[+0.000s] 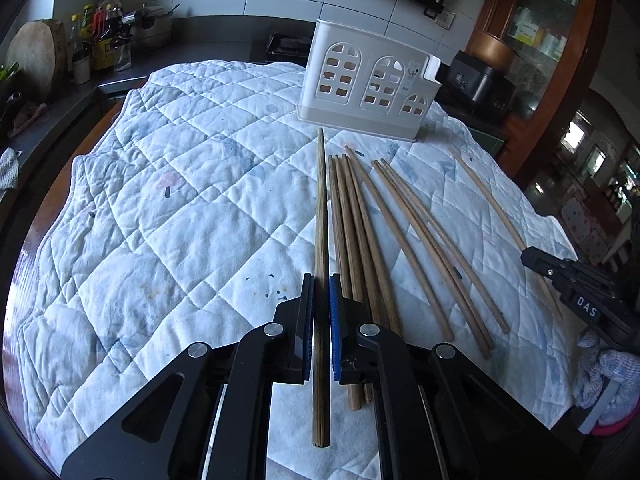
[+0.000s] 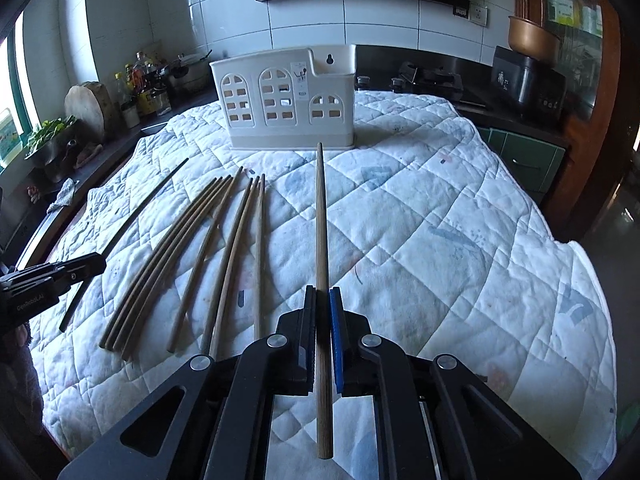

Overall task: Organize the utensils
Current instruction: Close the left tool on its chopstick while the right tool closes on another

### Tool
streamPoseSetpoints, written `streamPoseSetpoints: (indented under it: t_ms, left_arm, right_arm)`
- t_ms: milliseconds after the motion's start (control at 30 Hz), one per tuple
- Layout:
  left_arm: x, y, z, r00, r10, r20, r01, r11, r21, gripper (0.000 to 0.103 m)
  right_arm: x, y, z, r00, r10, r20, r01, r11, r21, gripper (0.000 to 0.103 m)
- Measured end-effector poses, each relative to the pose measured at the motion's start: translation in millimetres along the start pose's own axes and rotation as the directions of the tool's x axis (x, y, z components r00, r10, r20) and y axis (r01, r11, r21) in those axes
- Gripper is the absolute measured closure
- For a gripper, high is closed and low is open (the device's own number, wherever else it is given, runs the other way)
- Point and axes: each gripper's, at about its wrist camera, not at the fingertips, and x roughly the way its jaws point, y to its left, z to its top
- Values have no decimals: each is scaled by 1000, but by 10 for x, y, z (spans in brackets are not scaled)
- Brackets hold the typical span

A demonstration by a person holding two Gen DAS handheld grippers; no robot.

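Left wrist view: left gripper (image 1: 321,292) pinches one chopstick (image 1: 321,216), tip aimed at the white holder (image 1: 368,80). Right gripper (image 2: 322,306) likewise clamps a chopstick (image 2: 320,220), pointed at the holder. Loose chopsticks (image 2: 208,248) lie fanned on the quilt (image 2: 440,220), probably awaiting loading.

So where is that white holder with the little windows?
The white holder stands upright at the quilt's far end, straight ahead in both views, beyond the loose chopsticks.

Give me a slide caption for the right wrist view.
Right gripper clamps one chopstick aimed at the white holder, loose chopsticks on the quilt.
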Motion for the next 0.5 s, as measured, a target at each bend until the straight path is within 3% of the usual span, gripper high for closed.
streamPoseSetpoints:
  t_ms: [267,500]
  left_arm:
    - [118,18,-115,999,6,-40,-6,1000,5,97]
    - [218,-10,-169,997,18,-72,-17,1000,18,97]
  right_arm:
    - [200,2,-220,998,-19,-65,19,1000,9,96]
    - [239,-12,-241,997,-23,-70,23,1000,2,96]
